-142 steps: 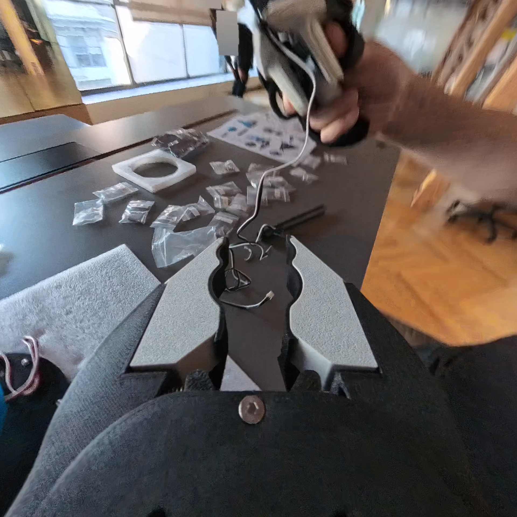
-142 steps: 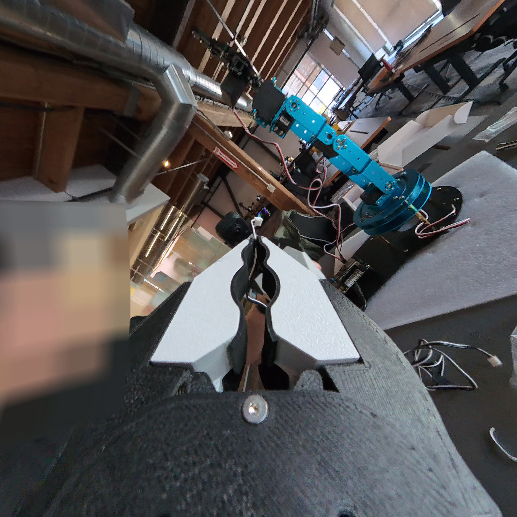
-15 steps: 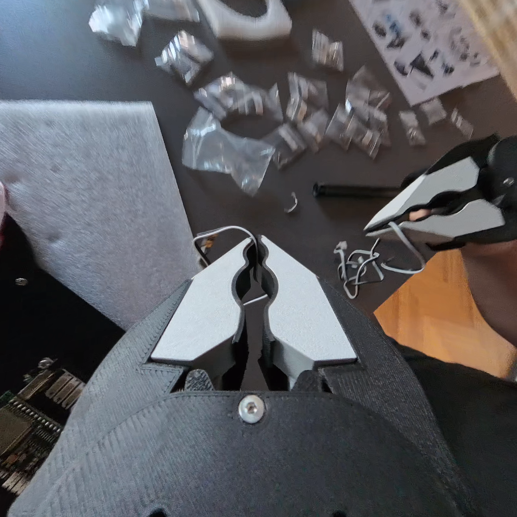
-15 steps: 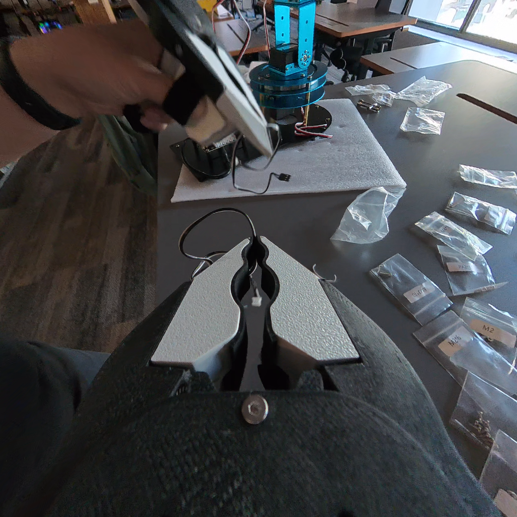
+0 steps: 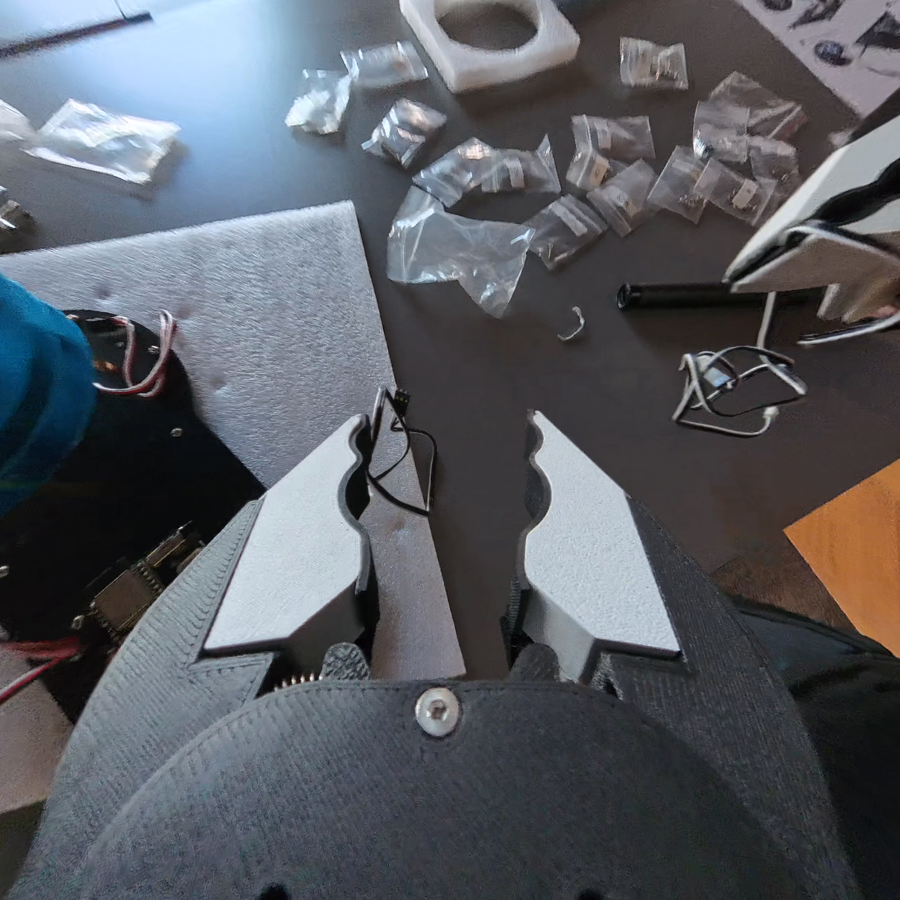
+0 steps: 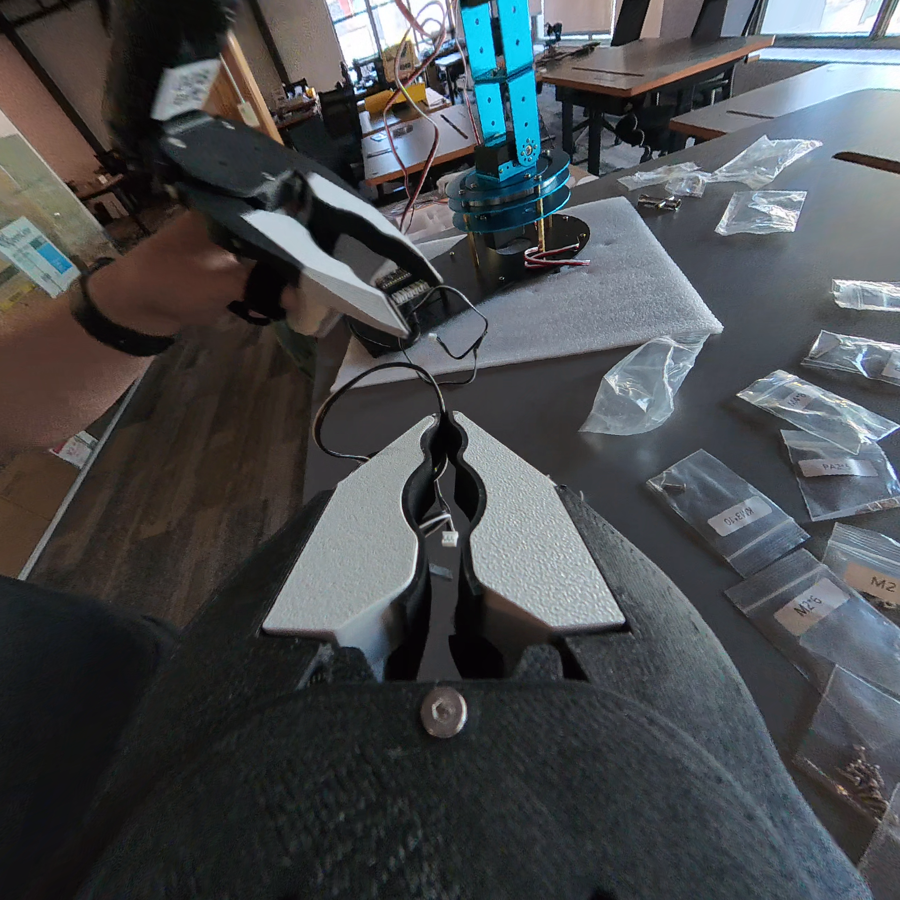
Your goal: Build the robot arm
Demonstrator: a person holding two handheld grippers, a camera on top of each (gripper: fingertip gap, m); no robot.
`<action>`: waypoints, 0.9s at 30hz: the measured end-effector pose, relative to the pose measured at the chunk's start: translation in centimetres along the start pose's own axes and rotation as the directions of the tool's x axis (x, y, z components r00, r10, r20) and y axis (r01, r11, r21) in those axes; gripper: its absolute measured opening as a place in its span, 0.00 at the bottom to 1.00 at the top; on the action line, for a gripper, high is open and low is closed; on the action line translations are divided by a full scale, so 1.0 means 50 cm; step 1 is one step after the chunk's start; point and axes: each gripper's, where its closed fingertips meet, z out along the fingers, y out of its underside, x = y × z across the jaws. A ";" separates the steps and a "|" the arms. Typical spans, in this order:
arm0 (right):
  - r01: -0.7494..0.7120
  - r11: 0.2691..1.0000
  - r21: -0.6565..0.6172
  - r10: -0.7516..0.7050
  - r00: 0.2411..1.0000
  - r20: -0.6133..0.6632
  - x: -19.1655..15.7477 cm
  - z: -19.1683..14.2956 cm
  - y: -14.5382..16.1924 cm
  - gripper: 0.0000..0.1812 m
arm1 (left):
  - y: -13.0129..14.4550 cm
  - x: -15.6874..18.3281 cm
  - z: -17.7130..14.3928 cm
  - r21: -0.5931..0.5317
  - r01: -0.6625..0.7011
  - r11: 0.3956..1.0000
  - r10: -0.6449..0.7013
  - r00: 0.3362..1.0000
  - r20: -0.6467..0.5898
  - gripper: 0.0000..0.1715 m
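With the left gripper (image 5: 445, 421) jaws wide and the right gripper (image 6: 444, 422) jaws clamped on the thin black cable (image 6: 389, 375) at frame centre, a tug could snag its loose loop.

Both grippers wore the same kit: left gripper (image 5: 445, 419) and right gripper (image 6: 444, 419) each had a rounded body of ribbed, matte black printed plastic, with one silver hex-socket screw (image 5: 437, 711) dead centre. The jaws were pale grey, grainy wedges with wavy black-lined inner edges. The left hand (image 6: 195, 272) showed a black wristband (image 6: 104, 326), and a dark sleeve (image 6: 63, 682) sat low.
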 end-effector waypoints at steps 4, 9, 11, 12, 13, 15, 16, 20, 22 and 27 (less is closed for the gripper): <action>-0.011 0.999 -0.039 0.010 1.000 -0.024 0.018 0.006 -0.001 0.00 | -0.045 0.042 -0.054 0.154 -0.050 0.987 0.058 0.997 -0.052 0.28; -0.056 0.998 -0.042 0.054 0.998 -0.035 0.029 0.012 -0.009 0.00 | -0.031 0.162 -0.045 0.194 -0.185 0.963 0.242 0.913 -0.329 0.19; -0.079 0.996 -0.041 0.078 0.996 -0.032 0.028 0.017 -0.015 0.00 | -0.014 0.207 -0.020 0.234 -0.337 0.912 0.398 0.868 -0.298 0.25; -0.088 0.995 -0.045 0.087 0.996 -0.035 0.029 0.019 -0.016 0.00 | -0.006 0.223 -0.003 0.241 -0.425 0.872 0.480 0.839 -0.256 0.23; -0.094 0.994 -0.051 0.092 0.995 -0.041 0.031 0.021 -0.017 0.00 | -0.001 0.233 0.013 0.246 -0.508 0.825 0.557 0.806 -0.202 0.24; -0.103 0.992 -0.067 0.100 0.994 -0.052 0.033 0.025 -0.018 0.00 | -0.009 0.239 0.038 0.246 -0.627 0.739 0.661 0.745 -0.087 0.21; -0.106 0.991 -0.077 0.102 0.993 -0.057 0.033 0.026 -0.018 0.00 | -0.015 0.241 0.046 0.245 -0.662 0.708 0.691 0.721 -0.048 0.18; -0.112 0.987 -0.113 0.100 0.990 -0.102 0.045 0.022 -0.010 0.00 | -0.015 0.249 0.056 0.221 -0.724 0.653 0.749 0.660 -0.049 0.00; -0.132 0.983 -0.128 0.113 0.983 -0.146 0.062 0.013 -0.002 0.00 | -0.016 0.247 0.045 0.222 -0.715 0.663 0.741 0.669 -0.058 0.00; -0.244 0.968 -0.060 0.241 0.969 -0.063 0.047 0.013 -0.006 0.00 | -0.029 0.226 0.009 0.249 -0.607 0.754 0.642 0.762 -0.084 0.00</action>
